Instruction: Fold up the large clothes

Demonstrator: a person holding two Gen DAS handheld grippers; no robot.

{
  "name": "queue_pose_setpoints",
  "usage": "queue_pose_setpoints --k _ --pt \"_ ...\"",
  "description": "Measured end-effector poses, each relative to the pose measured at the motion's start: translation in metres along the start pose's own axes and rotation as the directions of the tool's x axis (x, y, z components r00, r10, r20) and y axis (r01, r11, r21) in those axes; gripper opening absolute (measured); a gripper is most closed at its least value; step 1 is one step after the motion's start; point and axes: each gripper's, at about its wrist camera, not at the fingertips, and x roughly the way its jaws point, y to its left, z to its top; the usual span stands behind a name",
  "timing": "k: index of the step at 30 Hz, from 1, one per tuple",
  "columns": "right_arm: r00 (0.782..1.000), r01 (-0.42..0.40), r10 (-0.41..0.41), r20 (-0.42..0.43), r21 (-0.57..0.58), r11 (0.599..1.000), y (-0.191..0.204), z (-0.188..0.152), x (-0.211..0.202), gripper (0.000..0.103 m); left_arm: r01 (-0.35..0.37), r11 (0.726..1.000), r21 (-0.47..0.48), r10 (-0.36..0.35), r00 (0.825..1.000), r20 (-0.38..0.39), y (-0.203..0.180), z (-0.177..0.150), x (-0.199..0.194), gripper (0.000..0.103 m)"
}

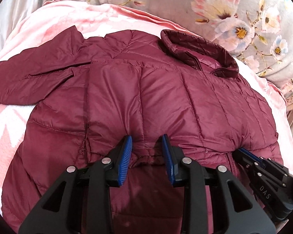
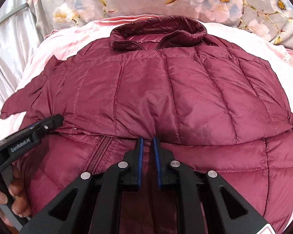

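Observation:
A maroon quilted puffer jacket (image 1: 162,89) lies on a pink blanket, collar (image 1: 197,48) at the far side, one sleeve (image 1: 33,72) spread to the left. Its lower part is folded up over the body. My left gripper (image 1: 146,142) is open at the folded hem, with a bunch of fabric between its blue pads. My right gripper (image 2: 147,139) is nearly shut on the folded edge of the jacket (image 2: 166,89), a little to the right of the zipper (image 2: 99,152). Each gripper shows in the other's view, the right one (image 1: 244,154) and the left one (image 2: 54,120).
The pink blanket (image 1: 107,21) lies on a grey floral bedsheet (image 1: 244,19). Silvery fabric (image 2: 11,39) hangs at the far left. The person's hand (image 2: 15,193) holds the left gripper's handle.

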Motion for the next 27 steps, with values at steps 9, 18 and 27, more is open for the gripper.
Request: queue_pose_setpoints --k 9,18,27 --pt "1.0 0.016 -0.016 -0.006 0.043 0.999 -0.007 0.016 0.01 0.012 0.015 1.0 -0.008 -0.015 1.0 0.009 0.003 0.0 0.0 0.03" --pt "0.999 0.047 -0.048 0.026 0.014 0.999 0.0 0.007 0.014 0.01 0.094 0.993 -0.067 -0.092 0.995 0.026 0.014 -0.001 -0.004 0.032" --pt "0.999 0.033 -0.034 0.036 0.027 0.999 -0.003 0.006 0.012 0.01 0.042 0.915 -0.401 0.022 0.988 0.153 0.149 0.023 -0.077 0.068"
